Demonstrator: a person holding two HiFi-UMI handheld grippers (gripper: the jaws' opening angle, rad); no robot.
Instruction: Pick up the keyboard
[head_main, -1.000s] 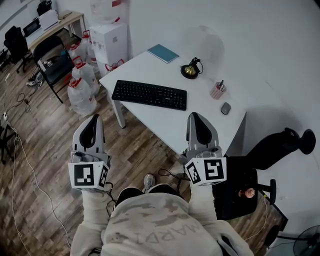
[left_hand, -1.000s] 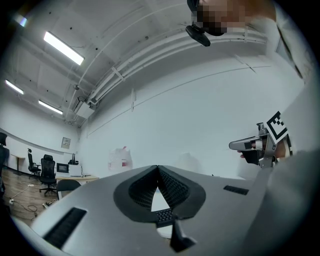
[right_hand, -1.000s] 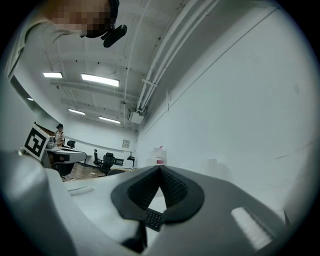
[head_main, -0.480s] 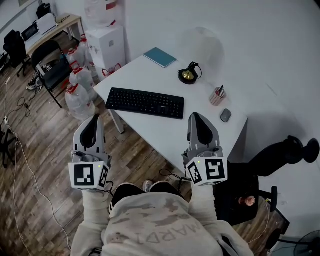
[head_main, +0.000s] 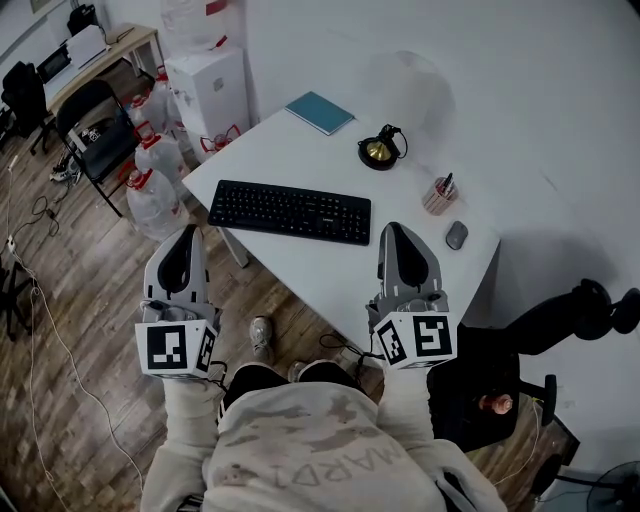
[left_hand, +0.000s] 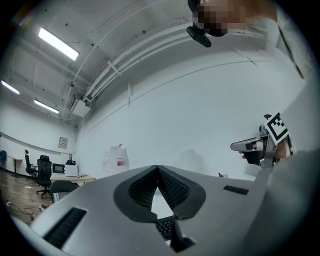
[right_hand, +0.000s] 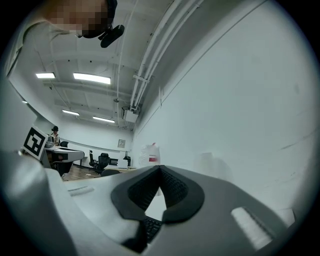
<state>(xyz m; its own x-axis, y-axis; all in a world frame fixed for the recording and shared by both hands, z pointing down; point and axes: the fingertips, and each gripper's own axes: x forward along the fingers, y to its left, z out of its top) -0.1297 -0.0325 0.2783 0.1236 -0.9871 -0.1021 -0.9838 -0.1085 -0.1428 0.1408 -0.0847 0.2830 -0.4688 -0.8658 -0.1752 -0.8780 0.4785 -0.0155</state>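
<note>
A black keyboard (head_main: 290, 212) lies flat on the white table (head_main: 320, 270), angled slightly. My left gripper (head_main: 186, 234) hangs over the wood floor, left of the table's near corner, shut and empty. My right gripper (head_main: 394, 230) sits over the table's near edge, just right of the keyboard's right end, shut and empty as well. Neither touches the keyboard. In the left gripper view a bit of keyboard (left_hand: 165, 227) shows below the closed jaws, and my left gripper (left_hand: 158, 169) points level. The right gripper view shows my right gripper (right_hand: 160, 170) with keys (right_hand: 150, 227) beneath it.
On the table stand a teal notebook (head_main: 319, 112), a brass bell-like object (head_main: 379, 149), a pen cup (head_main: 439, 195) and a mouse (head_main: 456, 235). Water jugs (head_main: 152, 190) and a white box (head_main: 208, 85) crowd the table's left. A black chair (head_main: 480, 380) stands at the right.
Both grippers have moved forward toward the table, still shut. The right one now reaches over the table's near edge by the keyboard's right end.
</note>
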